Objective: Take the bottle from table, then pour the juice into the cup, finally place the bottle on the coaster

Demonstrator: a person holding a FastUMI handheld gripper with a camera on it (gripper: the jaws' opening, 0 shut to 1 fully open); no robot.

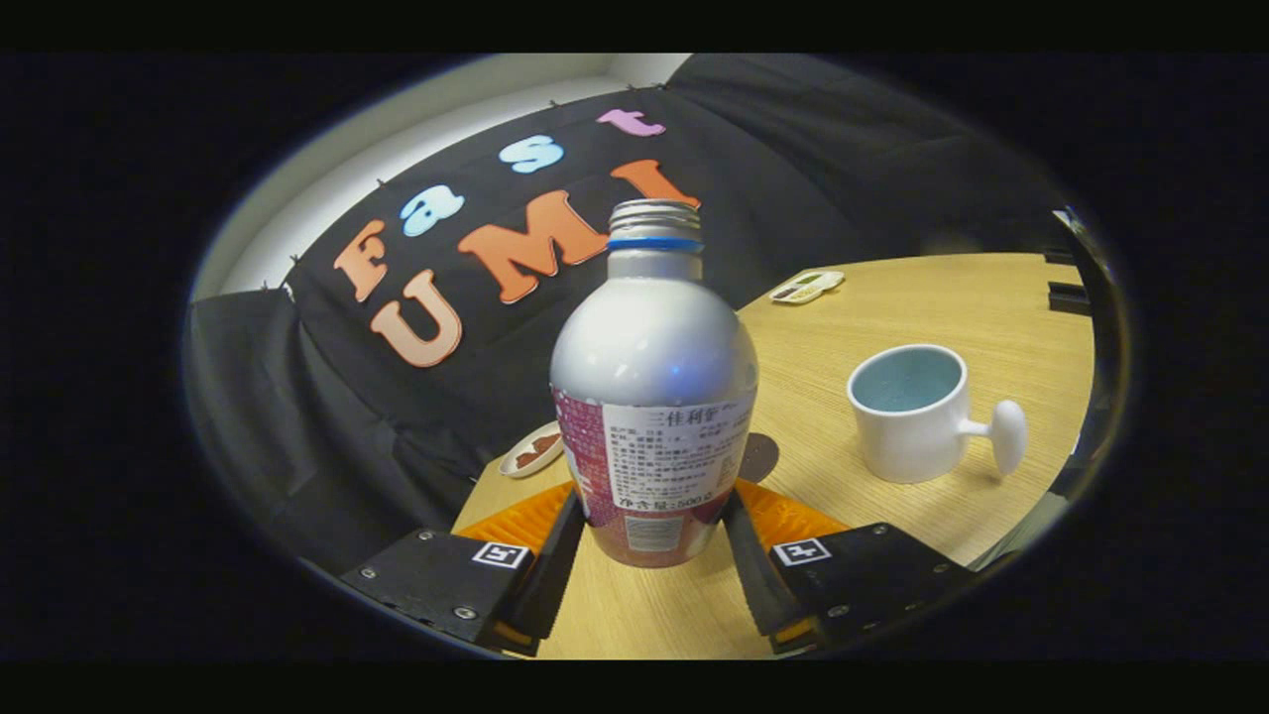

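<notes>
Gripping the bottle (654, 397) low, both fingers of the gripper (654, 540) pressed on its sides, lifted off the table (892, 327). Uncapped and top-heavy: tilting early would spill short of the cup (912, 412).

The gripper (654, 540) reaches forward low over the surface (872, 327), its 2 fingers (550, 565) set level and parted just wide enough to press against either flank of the bottle (654, 397) (lower body, at the label), each finger slanting inward toward its tip; the bottle stands upright between them.
</notes>
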